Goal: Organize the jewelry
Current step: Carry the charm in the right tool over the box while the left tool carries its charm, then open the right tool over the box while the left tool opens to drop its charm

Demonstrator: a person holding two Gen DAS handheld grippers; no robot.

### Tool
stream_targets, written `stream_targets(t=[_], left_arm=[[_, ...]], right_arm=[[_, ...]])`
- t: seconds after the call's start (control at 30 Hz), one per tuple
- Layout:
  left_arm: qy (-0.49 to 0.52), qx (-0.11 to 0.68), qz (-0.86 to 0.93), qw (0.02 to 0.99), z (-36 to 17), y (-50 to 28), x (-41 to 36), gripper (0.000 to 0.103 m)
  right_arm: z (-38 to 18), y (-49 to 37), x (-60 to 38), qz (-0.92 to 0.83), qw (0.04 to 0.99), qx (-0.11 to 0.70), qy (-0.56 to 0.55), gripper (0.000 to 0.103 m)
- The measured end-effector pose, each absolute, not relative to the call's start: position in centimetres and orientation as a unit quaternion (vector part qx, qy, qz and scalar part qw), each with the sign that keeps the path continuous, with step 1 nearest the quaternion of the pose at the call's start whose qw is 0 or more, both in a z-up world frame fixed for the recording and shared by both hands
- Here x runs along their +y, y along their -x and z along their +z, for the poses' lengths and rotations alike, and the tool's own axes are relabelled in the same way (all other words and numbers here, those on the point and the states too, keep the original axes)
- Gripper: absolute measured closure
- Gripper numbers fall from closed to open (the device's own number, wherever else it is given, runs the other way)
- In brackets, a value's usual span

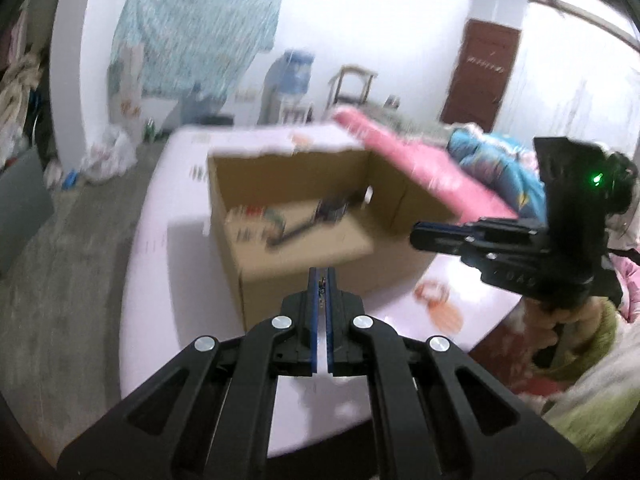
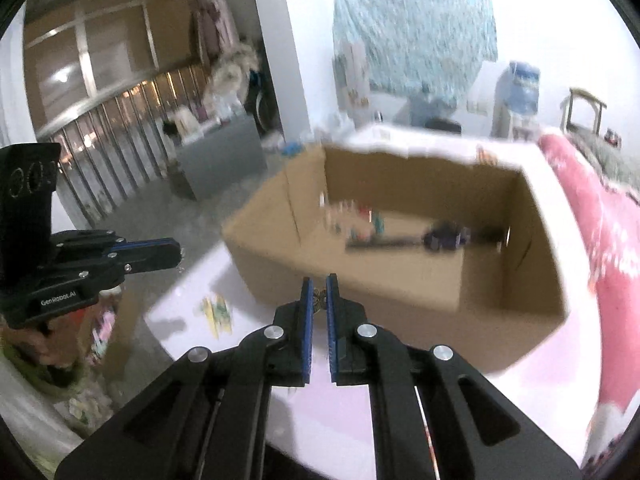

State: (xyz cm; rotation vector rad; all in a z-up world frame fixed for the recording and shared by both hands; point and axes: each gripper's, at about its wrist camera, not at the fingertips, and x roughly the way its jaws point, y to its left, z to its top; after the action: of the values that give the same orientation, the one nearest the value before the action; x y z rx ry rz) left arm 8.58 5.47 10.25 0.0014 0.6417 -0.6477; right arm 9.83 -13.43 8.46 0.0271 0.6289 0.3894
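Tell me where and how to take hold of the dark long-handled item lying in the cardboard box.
Probably grip the thin dark handle near its middle, coming straight down through the open top of the cardboard box. It lies flat on the box floor, with the walls blocking side approach. The bulky dark end looks harder to pinch. Blur hides finer detail.

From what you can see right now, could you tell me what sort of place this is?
Probably a bedroom in a home: bedding in pink lies beside the table, a water dispenser stands by the wall, and a wooden door is at the far end.
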Motion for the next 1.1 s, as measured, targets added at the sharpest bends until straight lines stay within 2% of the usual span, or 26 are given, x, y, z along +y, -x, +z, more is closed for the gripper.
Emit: stream_targets(t=[0.17, 0.33, 0.5, 0.57, 0.6, 0.67, 0.9, 1.07, 1.1], left_arm=[[-0.015, 0.296, -0.315, 0.901, 11.7, -13.1, 2.7, 0.101], [-0.019, 0.377, -0.299, 0.876, 8.9, -19.1, -0.9, 0.101], [-0.036, 0.422, -0.276, 0.863, 6.2, -21.3, -2.1, 0.100], [-0.032, 0.427, -0.275, 0.861, 6.1, -21.5, -2.3, 0.096], [-0.029, 0.426, -0.273, 0.862, 6.1, -21.5, -2.3, 0.088], [-0.024, 0.424, -0.271, 0.864, 6.2, -21.6, -2.1, 0.082], [-0.020, 0.405, -0.261, 0.876, 7.0, -21.4, -1.4, 0.074], [-0.014, 0.387, -0.253, 0.887, 8.3, -20.3, -0.6, 0.058], [-0.016, 0.383, -0.250, 0.889, 8.6, -19.8, -0.4, 0.052]], right_arm=[[9.7, -14.8, -15.6, 0.200, 0.926, 0.316, -0.038, 0.096], [6.8, -21.8, -17.0, 0.198, 0.879, 0.427, -0.082, 0.096], [4.1, -25.4, -17.9, 0.198, 0.846, 0.480, -0.122, 0.096], [3.9, -25.7, -18.1, 0.195, 0.846, 0.481, -0.123, 0.095], [3.9, -25.9, -18.4, 0.196, 0.844, 0.481, -0.130, 0.095], [3.9, -25.9, -18.7, 0.198, 0.844, 0.478, -0.142, 0.095], [5.8, -24.9, -20.2, 0.192, 0.859, 0.450, -0.154, 0.086], [7.7, -23.0, -21.4, 0.178, 0.877, 0.419, -0.152, 0.071], [8.0, -22.6, -21.6, 0.176, 0.880, 0.414, -0.152, 0.070]])
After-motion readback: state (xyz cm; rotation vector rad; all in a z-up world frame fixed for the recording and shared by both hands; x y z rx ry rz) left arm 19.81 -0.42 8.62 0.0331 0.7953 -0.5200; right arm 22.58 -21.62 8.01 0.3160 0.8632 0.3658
